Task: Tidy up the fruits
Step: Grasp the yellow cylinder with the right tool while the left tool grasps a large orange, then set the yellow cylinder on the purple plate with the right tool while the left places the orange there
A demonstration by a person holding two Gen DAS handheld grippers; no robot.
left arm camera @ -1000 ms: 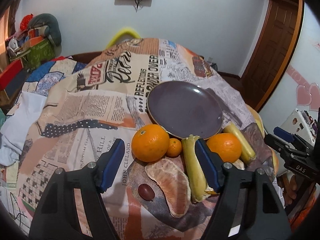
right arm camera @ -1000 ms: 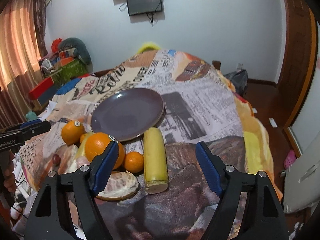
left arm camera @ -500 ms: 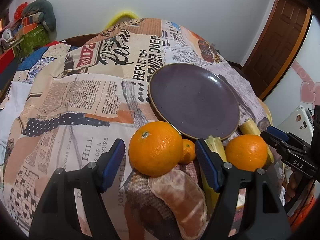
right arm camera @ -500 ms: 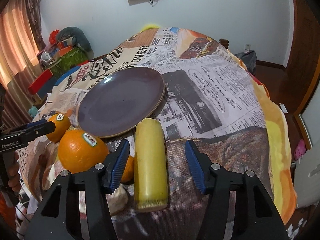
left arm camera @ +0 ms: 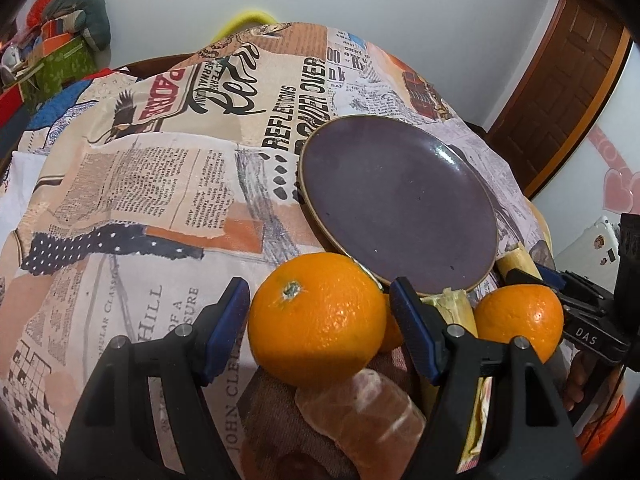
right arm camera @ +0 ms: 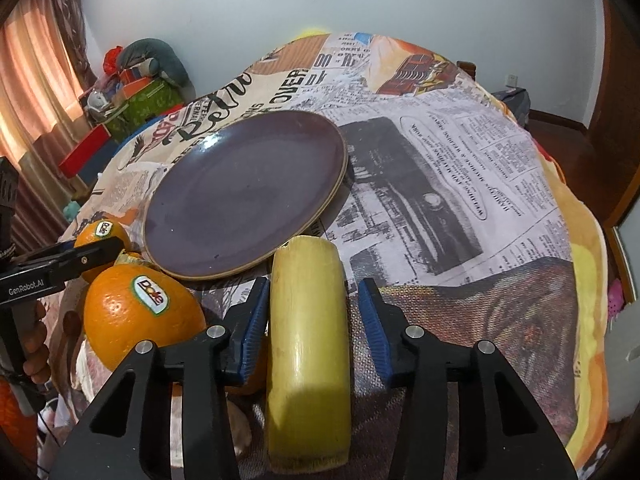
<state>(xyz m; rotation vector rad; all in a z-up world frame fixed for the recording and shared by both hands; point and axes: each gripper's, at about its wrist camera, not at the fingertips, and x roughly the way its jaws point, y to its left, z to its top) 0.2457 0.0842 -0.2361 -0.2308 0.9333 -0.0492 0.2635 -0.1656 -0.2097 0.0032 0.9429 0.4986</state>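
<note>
2 grippers straddle fruit at once beside an empty purple plate (left arm camera: 400, 200) on a newspaper-print cloth. The left gripper (left arm camera: 320, 314) stands wide open around a large orange (left arm camera: 316, 316); the fruit fills most of the gap between its fingers, the left pad (left arm camera: 226, 330) close beside the peel and the right pad (left arm camera: 414, 332) just clear of it. A peeled orange piece (left arm camera: 360, 412) lies under the orange toward the camera, and a smaller orange, mostly hidden, sits just beyond the right pad.

The right gripper (right arm camera: 308, 324) is partly open around a yellow sugarcane-like stalk (right arm camera: 308, 352) that lies lengthwise between its fingers, with the left pad (right arm camera: 252, 328) nearly touching and a visible gap before the right pad (right arm camera: 374, 328). Neither gripper appears to have closed on anything yet. A Dole-stickered orange (right arm camera: 140, 324) rests just outside that left pad, and the plate's rim starts right past the fingertips.

Judged from this pose, the step is the grasp before a lift onto the plate. Each closing should be centred: the orange gripped across its widest part so it cannot squirt forward, the stalk squeezed square across its round sides. Lifting straight up first should spare the neighbouring fruit.
</note>
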